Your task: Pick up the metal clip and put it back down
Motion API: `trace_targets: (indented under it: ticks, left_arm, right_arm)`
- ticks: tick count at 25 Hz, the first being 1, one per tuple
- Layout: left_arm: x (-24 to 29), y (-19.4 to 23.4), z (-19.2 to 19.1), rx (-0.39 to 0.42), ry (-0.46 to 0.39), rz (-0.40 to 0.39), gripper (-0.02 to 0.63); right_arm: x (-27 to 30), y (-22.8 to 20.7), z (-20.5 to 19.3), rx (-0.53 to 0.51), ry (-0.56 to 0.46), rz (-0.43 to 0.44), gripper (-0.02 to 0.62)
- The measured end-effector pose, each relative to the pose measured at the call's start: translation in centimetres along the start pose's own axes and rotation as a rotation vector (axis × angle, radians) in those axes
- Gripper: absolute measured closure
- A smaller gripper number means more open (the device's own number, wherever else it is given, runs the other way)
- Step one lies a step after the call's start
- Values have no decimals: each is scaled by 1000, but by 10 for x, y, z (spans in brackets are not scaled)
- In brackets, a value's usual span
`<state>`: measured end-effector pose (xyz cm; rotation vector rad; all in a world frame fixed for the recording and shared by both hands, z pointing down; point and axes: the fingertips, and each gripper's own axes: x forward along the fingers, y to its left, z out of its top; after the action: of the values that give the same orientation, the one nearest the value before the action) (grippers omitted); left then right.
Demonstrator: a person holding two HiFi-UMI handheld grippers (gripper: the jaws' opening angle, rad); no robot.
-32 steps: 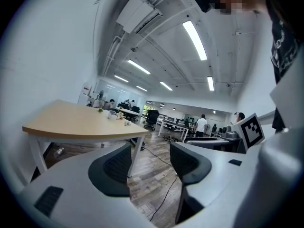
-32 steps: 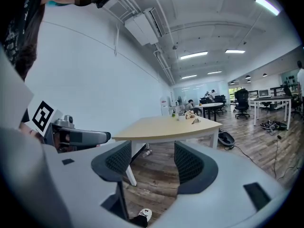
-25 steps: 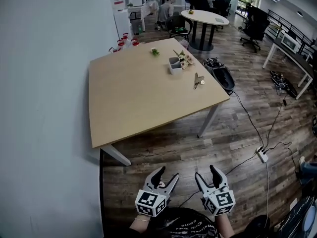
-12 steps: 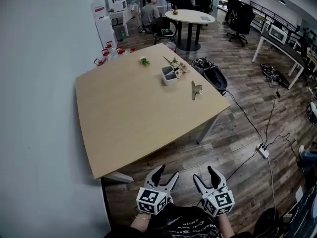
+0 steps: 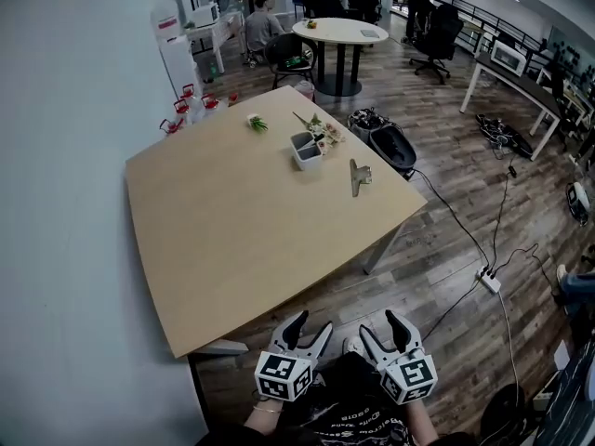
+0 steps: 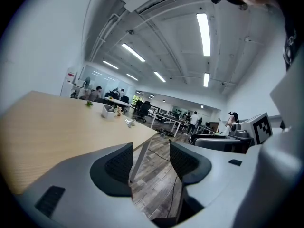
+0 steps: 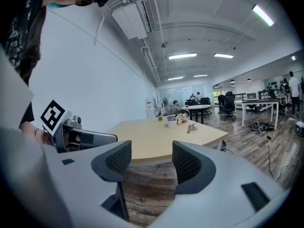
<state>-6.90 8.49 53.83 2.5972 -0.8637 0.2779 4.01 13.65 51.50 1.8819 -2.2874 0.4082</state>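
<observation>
The metal clip lies near the right edge of the light wooden table, far from both grippers. In the left gripper view the clip is a small shape near the table's far corner; in the right gripper view the clip is equally distant. My left gripper and right gripper hover side by side over the floor, short of the table's near edge. Both are open with nothing between the jaws.
A small white container with dried flowers stands behind the clip, and a green sprig lies further back. Cables and a power strip run over the wood floor at right. A round table, chairs and a seated person are beyond.
The view has shifted closer to the table, which now sits lower and larger in the head view. Both grippers stay open in the same pose at the bottom.
</observation>
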Motion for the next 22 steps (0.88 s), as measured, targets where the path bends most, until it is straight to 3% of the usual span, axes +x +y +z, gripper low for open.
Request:
trace_targets:
  ticks: [6,10,22]
  left_arm:
    - [30,8,6,4,3,-2,359]
    - [63,27,17,4,-4,30,359]
    - [182,77,85,-26,-28,137,359]
  right_arm:
    - [30,-28,-3,25,17,14,313]
    - [68,-55,1,-14,37,45,313]
    - [199,-143,60,-11,49,200,319]
